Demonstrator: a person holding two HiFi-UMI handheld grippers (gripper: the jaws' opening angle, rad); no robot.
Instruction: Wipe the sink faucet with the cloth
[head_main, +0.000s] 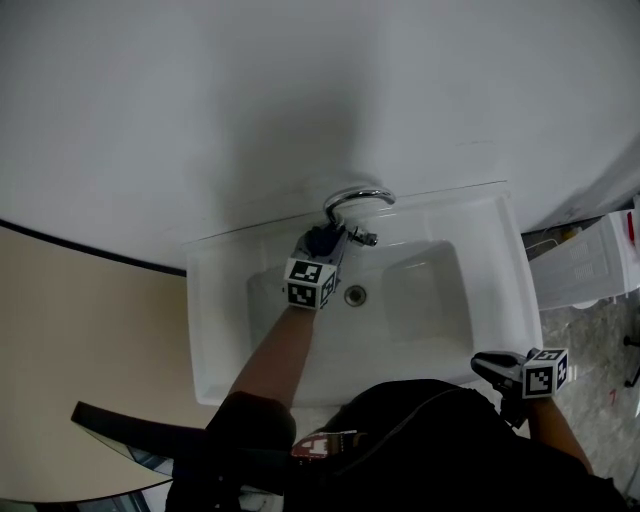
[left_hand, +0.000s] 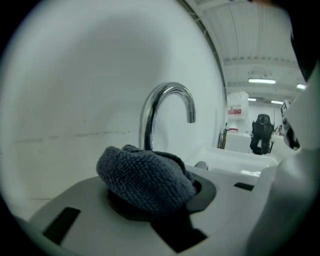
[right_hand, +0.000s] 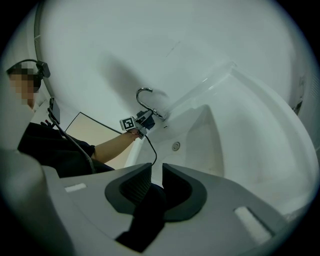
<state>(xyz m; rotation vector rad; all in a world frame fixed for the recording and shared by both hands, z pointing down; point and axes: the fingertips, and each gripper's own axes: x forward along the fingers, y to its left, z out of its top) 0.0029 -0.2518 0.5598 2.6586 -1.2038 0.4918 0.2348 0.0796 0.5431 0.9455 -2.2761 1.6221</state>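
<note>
Grey knit cloth (left_hand: 145, 180) is pinched in the left gripper (head_main: 328, 245), wadded into a lump that bulges over the jaws. It sits low, just in front of the faucet (left_hand: 167, 95), by the bottom of the neck. I can't tell if it touches the chrome yet.

Risks as I see them:
- The cloth is bunched, not flat. Dragged up the curved neck it could roll or pull out of the jaws and drop into the sink (head_main: 500, 300) below the faucet.
- The lump hides the jaw tips from me, so hard plastic could knock the neck instead of cloth.
- The spout arch is above the cloth and unreached. A short stroke would leave it unwiped.
- A small chrome piece (head_main: 366, 238) just right of the faucet base looks like the lever. A sideways swipe could bump it and start the water.
- The left gripper's cable (right_hand: 150, 150) hangs into the basin in front of the faucet and might snag.

The right gripper (right_hand: 156, 187) is well away from the faucet at the sink's front right rim. Its jaws are nearly together with a thin gap and nothing between them, so there is little risk there.
</note>
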